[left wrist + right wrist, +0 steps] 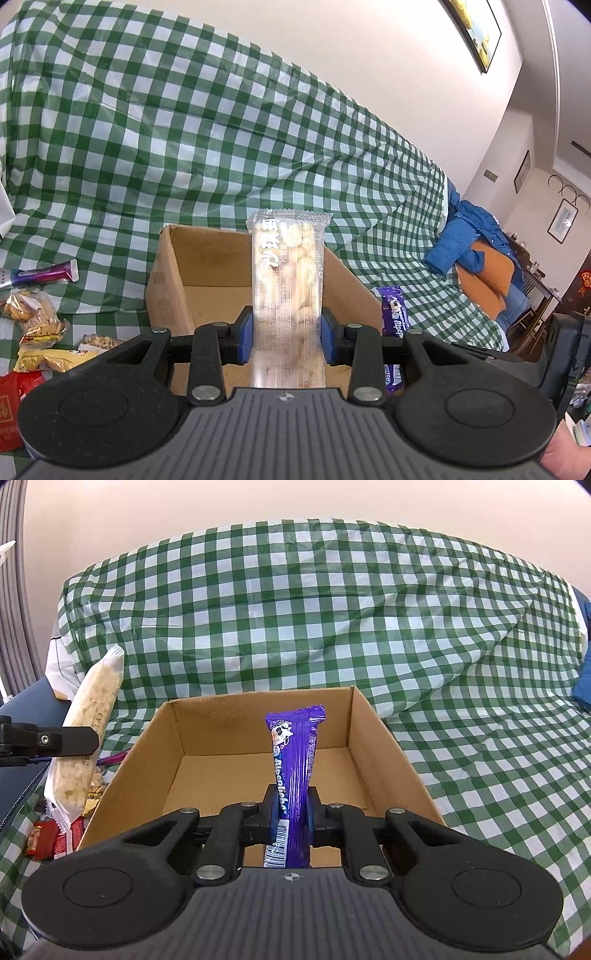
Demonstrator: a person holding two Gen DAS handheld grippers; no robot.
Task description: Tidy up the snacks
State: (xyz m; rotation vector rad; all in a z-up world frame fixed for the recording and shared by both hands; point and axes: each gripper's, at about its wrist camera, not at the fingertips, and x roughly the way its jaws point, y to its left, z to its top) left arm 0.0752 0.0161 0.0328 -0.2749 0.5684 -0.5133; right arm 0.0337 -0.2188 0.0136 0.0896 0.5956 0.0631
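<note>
A: Left camera: my left gripper [287, 334] has its jaws clamped on a clear biscuit pack [288, 291], upright over the cardboard box [173, 280]. Its lower end vanishes behind my body; the print is hard to read.

B: And the right?

A: My right gripper [291, 814] pinches a purple candy bar [293, 760] above the same box. Only this view shows the box floor bare; only the left shows the snack heap [35, 325] clearly.
</note>
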